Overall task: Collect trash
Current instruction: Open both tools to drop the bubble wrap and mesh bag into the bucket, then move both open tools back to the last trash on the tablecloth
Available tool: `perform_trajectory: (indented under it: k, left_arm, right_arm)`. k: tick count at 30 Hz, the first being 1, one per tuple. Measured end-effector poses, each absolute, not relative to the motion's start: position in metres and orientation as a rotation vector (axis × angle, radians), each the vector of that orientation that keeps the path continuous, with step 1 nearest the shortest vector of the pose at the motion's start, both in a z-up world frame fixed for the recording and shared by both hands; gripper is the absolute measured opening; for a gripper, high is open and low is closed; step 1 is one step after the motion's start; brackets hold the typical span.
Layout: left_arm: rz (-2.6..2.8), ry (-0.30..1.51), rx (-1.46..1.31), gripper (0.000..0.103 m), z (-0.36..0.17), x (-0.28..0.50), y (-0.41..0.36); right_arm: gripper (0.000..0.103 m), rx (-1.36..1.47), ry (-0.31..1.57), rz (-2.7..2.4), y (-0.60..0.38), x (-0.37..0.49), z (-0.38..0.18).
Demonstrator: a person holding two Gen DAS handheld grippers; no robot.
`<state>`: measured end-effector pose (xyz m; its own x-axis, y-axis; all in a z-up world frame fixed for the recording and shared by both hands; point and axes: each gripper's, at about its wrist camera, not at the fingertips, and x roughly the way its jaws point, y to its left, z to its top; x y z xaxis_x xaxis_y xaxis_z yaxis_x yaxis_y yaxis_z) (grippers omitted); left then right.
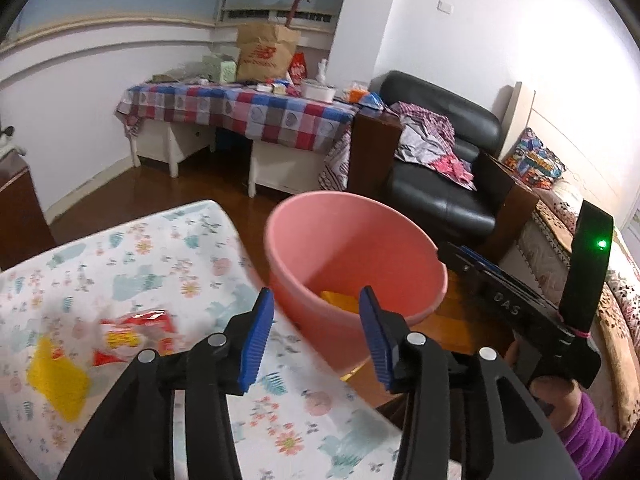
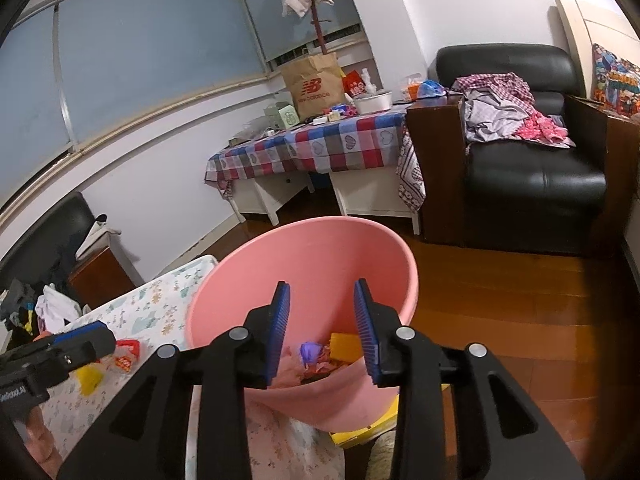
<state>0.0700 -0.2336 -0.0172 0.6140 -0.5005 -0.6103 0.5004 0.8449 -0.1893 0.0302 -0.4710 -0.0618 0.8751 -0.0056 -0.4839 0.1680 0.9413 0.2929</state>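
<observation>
Low table under a white floral-print cloth [image 1: 168, 264] | on the cloth: crumpled red-and-white snack wrapper [image 1: 136, 334] beside a flat yellow plastic piece [image 1: 56, 380] | dark polished wooden floor [image 2: 520, 292] | round pink plastic bucket [image 1: 356, 240] stands just off the table's corner.

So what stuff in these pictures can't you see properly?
- Trash on the flowery table, left wrist view: the red wrapper and yellow piece are blurred, print unreadable.
- Pink bucket, right wrist view: its contents are partly hidden by the right gripper.
- Yellow thing under the bucket: mostly covered.
- Bed, left wrist view: cut off by the edge.
</observation>
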Motion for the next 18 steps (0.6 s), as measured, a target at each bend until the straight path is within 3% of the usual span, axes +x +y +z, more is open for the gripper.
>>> perform_trajectory:
  k: [18]
  left_arm:
    - [-0.241, 0.734, -0.105, 0.053, -0.027, 0.037, -0.065]
  right_arm:
    - [0.034, 0.282, 0.593, 0.123, -0.383, 0.018, -0.058]
